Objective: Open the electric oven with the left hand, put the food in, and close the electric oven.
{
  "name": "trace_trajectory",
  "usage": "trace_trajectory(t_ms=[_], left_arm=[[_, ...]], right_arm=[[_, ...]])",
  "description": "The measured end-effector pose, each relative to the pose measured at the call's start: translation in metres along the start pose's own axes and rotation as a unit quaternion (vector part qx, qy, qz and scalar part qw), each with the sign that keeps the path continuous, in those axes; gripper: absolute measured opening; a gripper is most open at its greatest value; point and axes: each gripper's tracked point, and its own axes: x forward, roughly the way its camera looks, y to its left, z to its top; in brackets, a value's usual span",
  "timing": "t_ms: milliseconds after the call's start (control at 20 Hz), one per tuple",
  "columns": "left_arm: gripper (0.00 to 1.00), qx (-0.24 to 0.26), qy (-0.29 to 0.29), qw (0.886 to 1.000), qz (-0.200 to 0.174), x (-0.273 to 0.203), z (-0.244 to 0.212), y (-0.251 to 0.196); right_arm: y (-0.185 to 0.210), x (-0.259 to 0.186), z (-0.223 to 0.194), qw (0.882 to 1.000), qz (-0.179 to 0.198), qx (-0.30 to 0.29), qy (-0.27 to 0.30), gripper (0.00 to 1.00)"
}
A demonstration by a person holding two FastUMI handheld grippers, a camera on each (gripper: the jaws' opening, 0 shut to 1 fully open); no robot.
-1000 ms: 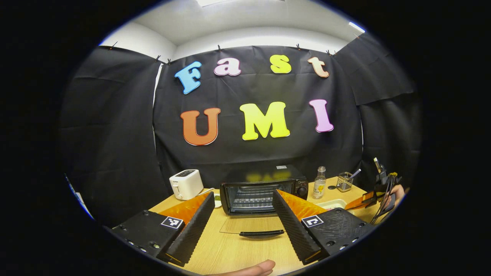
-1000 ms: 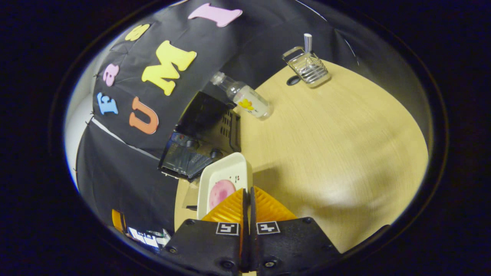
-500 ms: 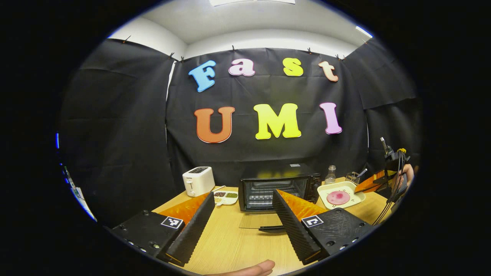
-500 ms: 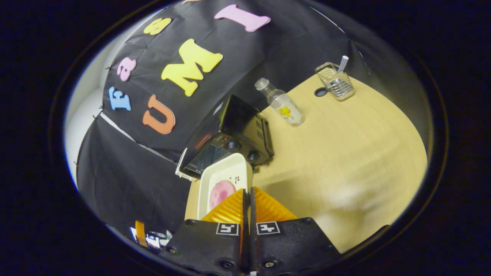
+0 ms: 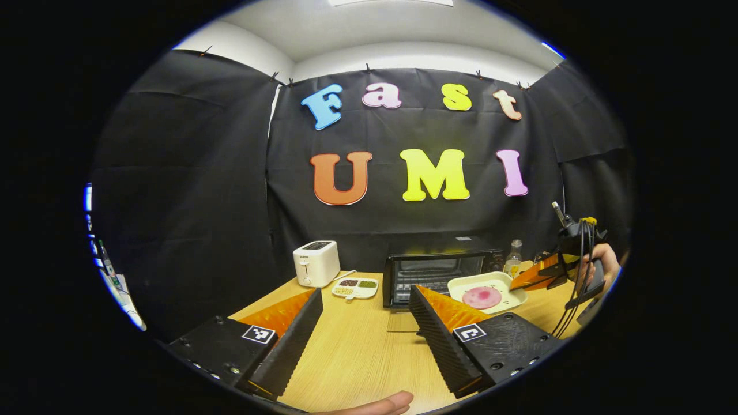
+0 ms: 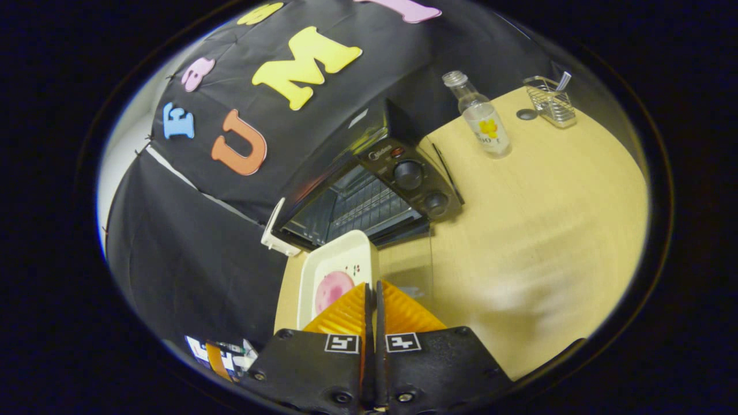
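wooden desk [image 5: 357, 357] carries oven [image 5: 438, 271] at back edge, door down. my right gripper [image 6: 372, 297] clamps food tray [image 6: 337, 276] before it; left gripper [image 5: 366, 323] spread, empty. next i slide tray in.

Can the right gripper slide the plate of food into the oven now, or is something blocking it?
Probably yes. The oven door lies open flat, its rack looks bare, and the right gripper holds the plate just in front of the opening with nothing between.
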Motion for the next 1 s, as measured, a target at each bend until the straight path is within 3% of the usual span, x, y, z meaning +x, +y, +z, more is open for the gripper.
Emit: trace_trajectory(t_ms=[200, 250, 550, 600, 800, 850, 1000], left_arm=[[1.0, -0.003, 0.014, 1.0, 0.002, 0.0, -0.018, 0.01], [0.96, 0.0, 0.014, 1.0, 0.003, 0.002, -0.021, 0.012], [0.96, 0.014, 0.017, 1.0, 0.006, 0.007, -0.035, 0.019], [0.96, 0.013, 0.017, 1.0, 0.006, 0.008, -0.036, 0.021], [0.96, -0.008, 0.026, 1.0, -0.001, 0.011, -0.047, 0.024], [0.96, -0.01, 0.028, 1.0, -0.002, 0.012, -0.05, 0.025], [0.96, -0.003, 0.029, 1.0, 0.006, 0.016, -0.055, 0.032]], right_arm=[[0.022, 0.045, 0.0, 0.999, -0.011, 0.029, -0.034, 0.04], [0.029, 0.055, 0.001, 0.998, -0.01, 0.036, -0.045, 0.04], [0.043, 0.12, 0.015, 0.991, -0.034, 0.062, -0.112, 0.0], [0.043, 0.128, 0.021, 0.989, -0.04, 0.066, -0.129, 0.04], [0.027, 0.148, 0.045, 0.972, -0.089, 0.08, -0.203, 0.0], [0.025, 0.153, 0.051, 0.966, -0.098, 0.09, -0.221, 0.04], [0.021, 0.168, 0.061, 0.951, -0.114, 0.124, -0.258, 0.01]])
